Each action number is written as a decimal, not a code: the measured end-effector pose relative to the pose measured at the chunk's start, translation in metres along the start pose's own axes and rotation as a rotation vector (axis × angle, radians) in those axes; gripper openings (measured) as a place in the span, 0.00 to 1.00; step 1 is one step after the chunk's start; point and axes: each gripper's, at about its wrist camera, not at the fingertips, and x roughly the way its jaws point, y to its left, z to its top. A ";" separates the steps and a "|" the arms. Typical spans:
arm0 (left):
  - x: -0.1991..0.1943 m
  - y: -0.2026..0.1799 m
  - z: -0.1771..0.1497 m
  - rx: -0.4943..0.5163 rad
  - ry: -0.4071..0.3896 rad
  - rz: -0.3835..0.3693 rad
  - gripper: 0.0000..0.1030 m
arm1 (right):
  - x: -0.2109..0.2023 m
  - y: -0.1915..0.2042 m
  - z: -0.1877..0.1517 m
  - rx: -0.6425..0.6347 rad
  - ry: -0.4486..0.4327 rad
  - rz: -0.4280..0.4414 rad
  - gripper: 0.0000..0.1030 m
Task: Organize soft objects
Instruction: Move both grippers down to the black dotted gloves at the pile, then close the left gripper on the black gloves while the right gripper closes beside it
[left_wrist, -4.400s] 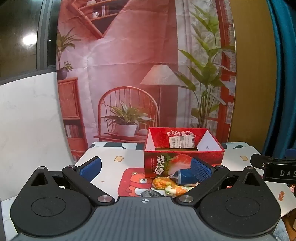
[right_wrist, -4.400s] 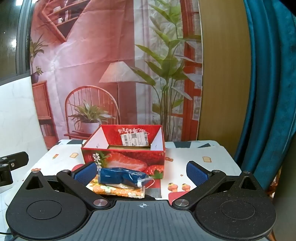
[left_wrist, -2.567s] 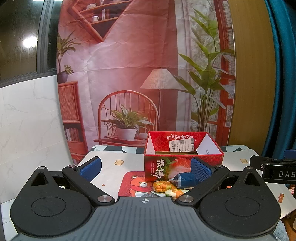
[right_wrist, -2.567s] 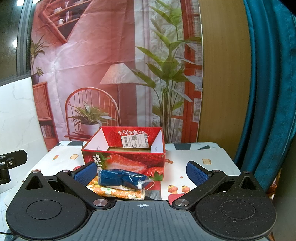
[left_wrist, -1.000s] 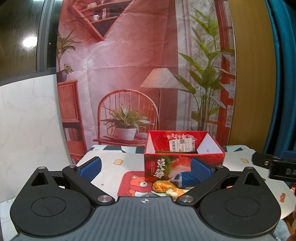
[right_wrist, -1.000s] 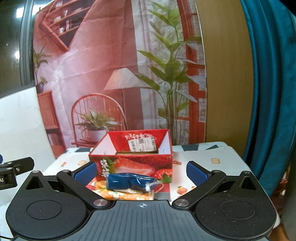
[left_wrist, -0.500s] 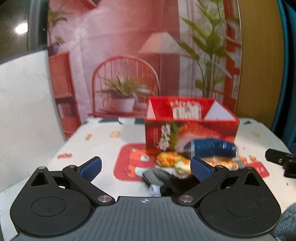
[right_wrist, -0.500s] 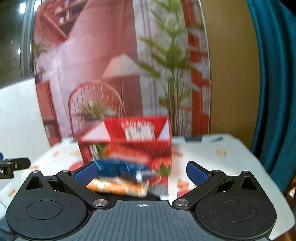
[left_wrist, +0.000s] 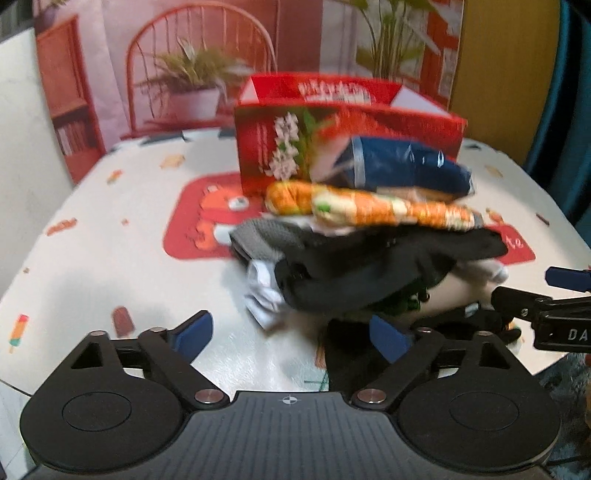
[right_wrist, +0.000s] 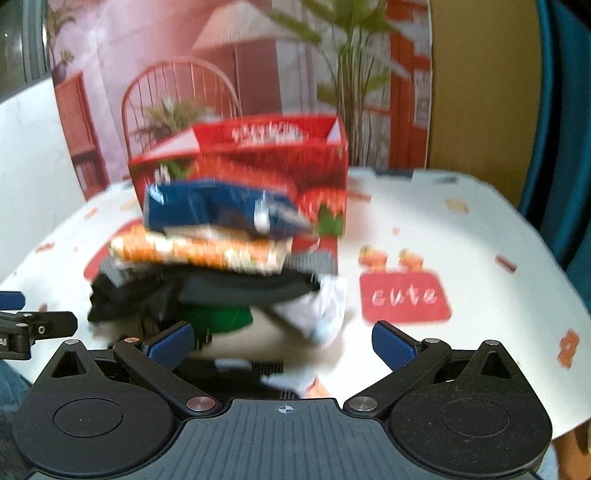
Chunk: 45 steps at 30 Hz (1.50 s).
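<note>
A heap of soft things lies on the table in front of a red strawberry box (left_wrist: 332, 122) (right_wrist: 258, 155). A blue packet (left_wrist: 406, 168) (right_wrist: 207, 206) tops the heap. Under it are an orange flowered packet (left_wrist: 369, 208) (right_wrist: 199, 253), black cloth (left_wrist: 369, 266) (right_wrist: 229, 288), white cloth (left_wrist: 264, 291) (right_wrist: 321, 310) and something green (right_wrist: 221, 317). My left gripper (left_wrist: 290, 332) hovers at the heap's near left edge; its jaws are closing, with only table and a black cloth edge between them. My right gripper (right_wrist: 282, 341) is open at the heap's near right edge, pressing on nothing.
The table wears a white cloth with small prints, a red bear patch (left_wrist: 207, 221) and a red "cute" patch (right_wrist: 404, 295). A printed room backdrop hangs behind the box. A teal curtain (right_wrist: 565, 147) hangs at the right. The table edge runs close along the lower right.
Both grippers have dropped and tipped downward toward the heap, which now fills the middle of each view. The left jaws stand slightly narrower than before. Nothing has been picked up.
</note>
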 end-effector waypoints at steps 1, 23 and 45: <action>0.005 0.001 -0.002 -0.004 0.014 -0.011 0.89 | 0.005 0.001 -0.002 -0.005 0.017 0.002 0.96; 0.031 0.009 -0.013 -0.113 0.085 -0.193 0.65 | 0.040 -0.003 -0.016 0.035 0.183 0.082 0.77; 0.041 0.000 -0.021 -0.059 0.157 -0.229 0.59 | 0.038 -0.008 -0.016 0.070 0.177 0.110 0.65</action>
